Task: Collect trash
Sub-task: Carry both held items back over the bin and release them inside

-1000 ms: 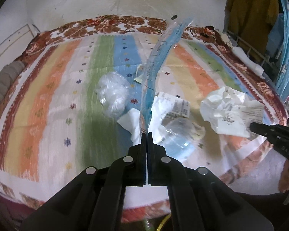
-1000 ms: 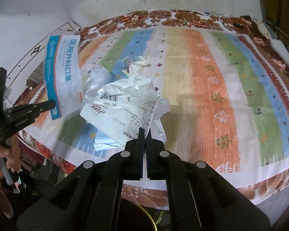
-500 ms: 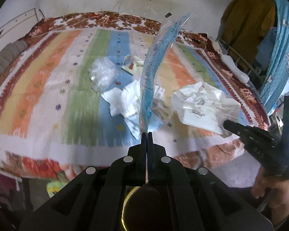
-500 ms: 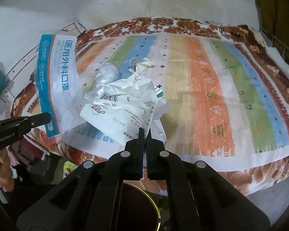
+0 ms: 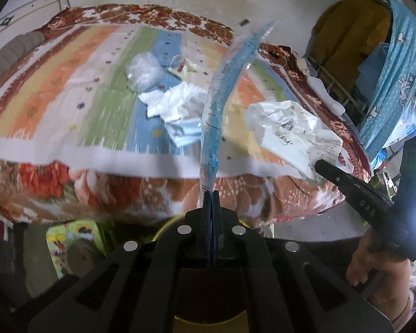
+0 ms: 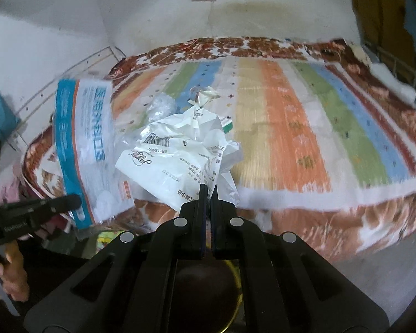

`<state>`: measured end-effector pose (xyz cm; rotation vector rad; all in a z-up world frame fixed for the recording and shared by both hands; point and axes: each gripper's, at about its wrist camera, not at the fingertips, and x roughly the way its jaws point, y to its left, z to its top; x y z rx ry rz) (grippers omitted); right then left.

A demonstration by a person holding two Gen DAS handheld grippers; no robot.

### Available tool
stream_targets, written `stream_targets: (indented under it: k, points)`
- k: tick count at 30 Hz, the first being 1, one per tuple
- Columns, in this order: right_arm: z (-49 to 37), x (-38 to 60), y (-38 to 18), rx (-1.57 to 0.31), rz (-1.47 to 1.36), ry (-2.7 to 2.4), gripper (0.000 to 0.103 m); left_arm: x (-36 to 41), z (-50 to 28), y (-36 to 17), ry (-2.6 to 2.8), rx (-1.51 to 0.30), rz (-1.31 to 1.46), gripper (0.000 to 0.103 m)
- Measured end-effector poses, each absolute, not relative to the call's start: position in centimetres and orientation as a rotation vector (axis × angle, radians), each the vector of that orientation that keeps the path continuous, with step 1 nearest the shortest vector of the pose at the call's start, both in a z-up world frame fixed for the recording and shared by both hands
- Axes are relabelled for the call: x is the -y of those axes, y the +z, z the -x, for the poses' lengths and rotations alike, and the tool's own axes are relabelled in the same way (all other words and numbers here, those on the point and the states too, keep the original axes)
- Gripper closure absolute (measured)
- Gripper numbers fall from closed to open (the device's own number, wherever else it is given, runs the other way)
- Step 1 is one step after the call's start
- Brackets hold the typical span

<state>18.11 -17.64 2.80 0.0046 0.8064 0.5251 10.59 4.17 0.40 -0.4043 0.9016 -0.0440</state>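
Blue-and-white packet (image 6: 83, 149), white printed bag (image 6: 180, 161), rainbow-striped blanket (image 6: 305, 127) with brown floral border

Left gripper (image 5: 212, 194) – matt black plastic – is pinching a glossy blue-and-white plastic pouch (image 6: 83, 149). Right gripper (image 6: 207, 191) is gripping a crinkled glossy white plastic bag (image 6: 180, 152). Striped bedspread (image 6: 305, 127), at 12 o'clock, is looking like matt woven cloth.

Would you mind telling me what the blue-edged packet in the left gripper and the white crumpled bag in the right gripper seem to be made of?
The blue-edged packet looks like thin glossy plastic film: part see-through, printed, with highlights, standing flat from the left gripper. The white crumpled bag seems soft opaque plastic film, possibly coated paper: sharp creases, slight sheen, printed text, pinched by the right gripper.
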Motion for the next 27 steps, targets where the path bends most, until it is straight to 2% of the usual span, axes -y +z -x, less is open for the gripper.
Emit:
stream_targets:
  k: [27]
  points:
    - [-11.5,17.1,-3.9,-0.930,0.098,0.464,0.102,-1.0,-5.0,-7.5,0.018,-1.089,0.530,0.103]
